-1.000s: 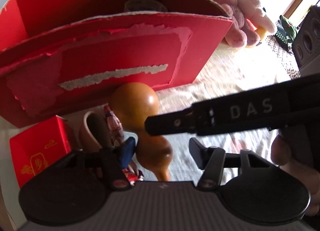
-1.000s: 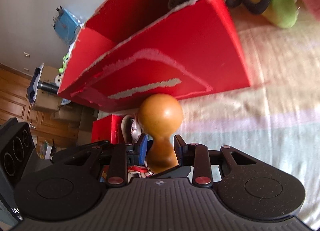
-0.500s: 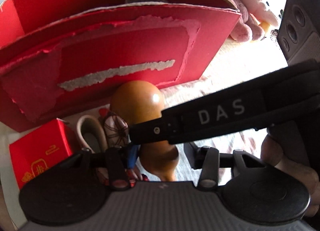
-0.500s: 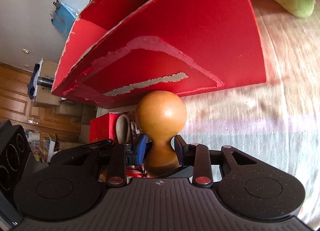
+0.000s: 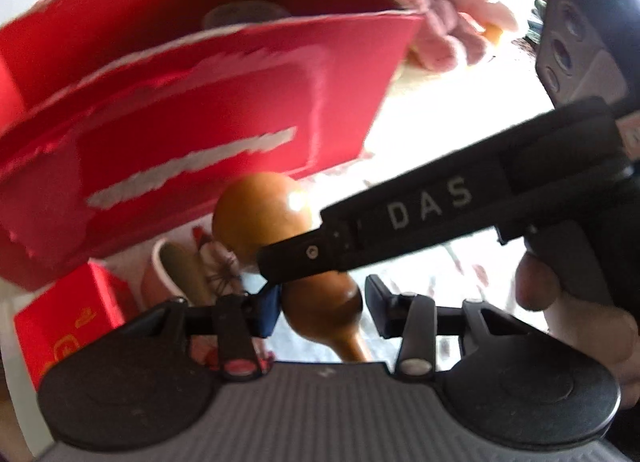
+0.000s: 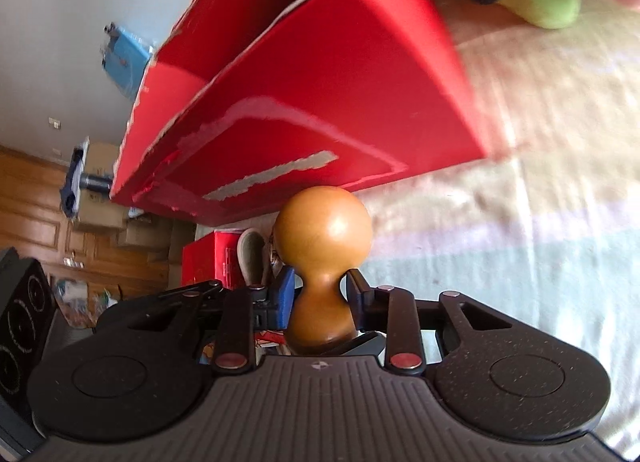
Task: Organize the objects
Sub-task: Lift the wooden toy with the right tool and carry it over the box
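The gourd [image 6: 322, 258], judged hard, light, glossy and slippery, is gripped at its narrow waist by the right gripper [image 6: 320, 294] before the red box [image 6: 320, 110], while the left gripper [image 5: 320, 302] is held open around it.

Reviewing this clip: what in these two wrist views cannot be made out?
- Box contents: left view shows one blurred round shape behind the front wall; right view shows none.
- Gourd base: cut off by the right gripper body; in the left view the right gripper crosses its waist.
- Cup and patterned item beside it: blurred, partly behind the left gripper.
- Small red box print: too blurred to read.
- Left gripper contact with gourd: unclear.
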{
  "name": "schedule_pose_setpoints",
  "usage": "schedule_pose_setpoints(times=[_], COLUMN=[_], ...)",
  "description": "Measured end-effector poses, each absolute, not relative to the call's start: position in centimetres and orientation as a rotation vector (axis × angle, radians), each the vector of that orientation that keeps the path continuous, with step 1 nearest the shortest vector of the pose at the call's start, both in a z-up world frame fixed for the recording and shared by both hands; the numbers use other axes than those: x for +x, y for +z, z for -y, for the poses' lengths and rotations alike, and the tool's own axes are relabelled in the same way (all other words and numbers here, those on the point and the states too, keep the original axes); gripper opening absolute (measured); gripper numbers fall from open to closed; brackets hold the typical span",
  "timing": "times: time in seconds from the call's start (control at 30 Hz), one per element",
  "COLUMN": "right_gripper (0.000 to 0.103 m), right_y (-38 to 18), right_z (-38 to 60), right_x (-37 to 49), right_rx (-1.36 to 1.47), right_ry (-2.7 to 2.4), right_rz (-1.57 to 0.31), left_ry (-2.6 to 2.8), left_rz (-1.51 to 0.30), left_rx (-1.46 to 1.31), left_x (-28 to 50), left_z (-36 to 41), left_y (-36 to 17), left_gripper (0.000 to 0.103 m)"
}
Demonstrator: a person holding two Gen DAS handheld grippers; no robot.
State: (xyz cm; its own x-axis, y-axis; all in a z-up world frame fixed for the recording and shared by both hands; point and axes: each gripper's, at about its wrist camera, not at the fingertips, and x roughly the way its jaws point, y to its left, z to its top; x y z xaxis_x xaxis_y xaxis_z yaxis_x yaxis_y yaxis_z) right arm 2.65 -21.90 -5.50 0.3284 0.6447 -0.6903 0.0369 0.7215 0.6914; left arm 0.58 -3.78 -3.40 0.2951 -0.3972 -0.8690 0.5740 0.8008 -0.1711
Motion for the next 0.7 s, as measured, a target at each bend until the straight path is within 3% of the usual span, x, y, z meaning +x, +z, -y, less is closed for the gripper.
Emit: schedule_pose_setpoints(times=[0.43,0.7], right_gripper=[0.031,0.031], right_y=[-2.8,2.0], right_z=[28.4,29.9], right_x=[-1.7,-2.7], right_rx=[0.811,0.828], right_ry=[0.285,0.259], right_rz=[-1.029,-0.832], left_ry=[-0.901,-0.994], left_rz=[-0.98,-0.802], left_rx=[0.33,0.344], left_x=[-1.8,-1.9], left_z=[9.9,11.8], left_y=[-0.6,4.4], left_gripper=[0.045,0.045])
